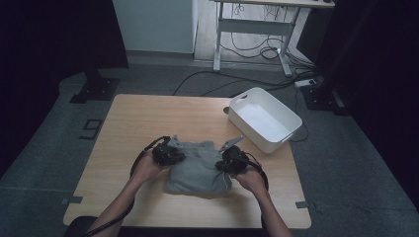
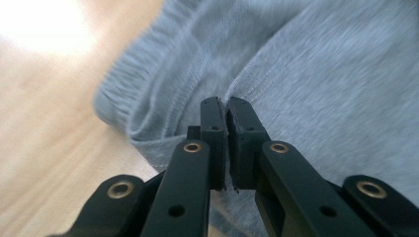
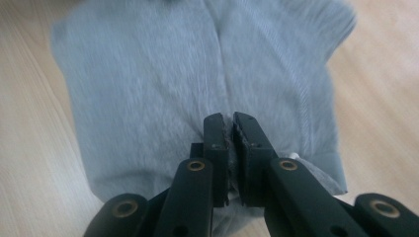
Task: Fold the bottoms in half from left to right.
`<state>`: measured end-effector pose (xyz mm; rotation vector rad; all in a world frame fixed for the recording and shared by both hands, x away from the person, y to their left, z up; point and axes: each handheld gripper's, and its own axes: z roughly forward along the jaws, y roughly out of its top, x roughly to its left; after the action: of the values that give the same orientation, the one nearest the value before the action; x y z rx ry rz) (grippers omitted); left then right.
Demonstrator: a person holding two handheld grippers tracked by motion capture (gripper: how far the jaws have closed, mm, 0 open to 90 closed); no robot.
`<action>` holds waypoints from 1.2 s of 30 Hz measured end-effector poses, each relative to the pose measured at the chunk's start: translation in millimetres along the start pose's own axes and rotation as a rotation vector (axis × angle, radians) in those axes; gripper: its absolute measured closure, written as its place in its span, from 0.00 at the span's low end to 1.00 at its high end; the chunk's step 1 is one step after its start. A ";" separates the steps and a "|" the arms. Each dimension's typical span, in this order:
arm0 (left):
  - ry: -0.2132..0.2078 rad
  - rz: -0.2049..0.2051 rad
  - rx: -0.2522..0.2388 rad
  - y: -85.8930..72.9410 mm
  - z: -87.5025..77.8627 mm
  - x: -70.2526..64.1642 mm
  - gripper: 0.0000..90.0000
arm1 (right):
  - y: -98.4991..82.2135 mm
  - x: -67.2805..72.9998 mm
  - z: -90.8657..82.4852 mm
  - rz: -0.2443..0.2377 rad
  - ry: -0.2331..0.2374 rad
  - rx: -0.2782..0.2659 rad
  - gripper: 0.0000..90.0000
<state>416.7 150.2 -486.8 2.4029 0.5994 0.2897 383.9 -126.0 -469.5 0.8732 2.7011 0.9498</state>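
So, starting from the high view: folded grey garment lying on the wooden counter, toward the near edge, with a white bin sitting empty well off to its far right. Left gripper parked on the garment's left edge, right gripper on its right edge, one hand behind each. Looks like a two-sided pinch, probably so the fold stays together when lifted, rather than flopping open from a one-sided grab. Bin placed within easy reach of the garment, likely the drop-off spot.

Next, left gripper view: jaws closed down to a thin slit on grey fabric, nipping a ridge of cloth right beside the ribbed hem of the garment. Bare counter showing just left of the garment. Grip taken near the seam, where the layers bunch up and give something thick to bite.

Finally, right gripper view: same story, jaws squeezed nearly together with a bit of grey cloth caught between them, at the near edge of the garment. Centre crease running straight away from the jaws, counter visible on both sides of the garment. Not lifted yet by the look of it, fabric lying flat.
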 end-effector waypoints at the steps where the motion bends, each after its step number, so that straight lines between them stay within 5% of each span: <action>1: -0.001 -0.012 -0.022 1.5 -5.2 2.0 0.95 | 2.9 -0.6 -3.2 0.001 -0.001 -0.011 0.94; 8: 0.028 -0.119 -0.103 1.3 -21.0 21.0 0.95 | 23.0 -11.7 -14.3 0.023 -0.035 -0.074 0.94; 16: 0.086 -0.189 -0.035 -4.9 5.6 38.6 0.94 | 31.0 -37.0 19.3 0.097 -0.072 -0.061 0.93; 23: 0.093 -0.191 0.006 -9.6 27.3 45.3 0.92 | 20.5 -48.5 49.9 0.124 -0.075 -0.011 0.92; 31: 0.100 -0.229 0.024 -14.1 34.4 53.4 0.79 | 12.4 -56.8 61.1 0.172 -0.067 0.005 0.86; 36: 0.156 -0.243 -0.002 -14.8 23.1 53.5 0.49 | 11.7 -57.3 52.1 0.180 -0.133 -0.023 0.55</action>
<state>466.3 174.2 -511.0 2.2895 0.9522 0.3740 453.0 -123.8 -506.4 1.1479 2.5280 0.9184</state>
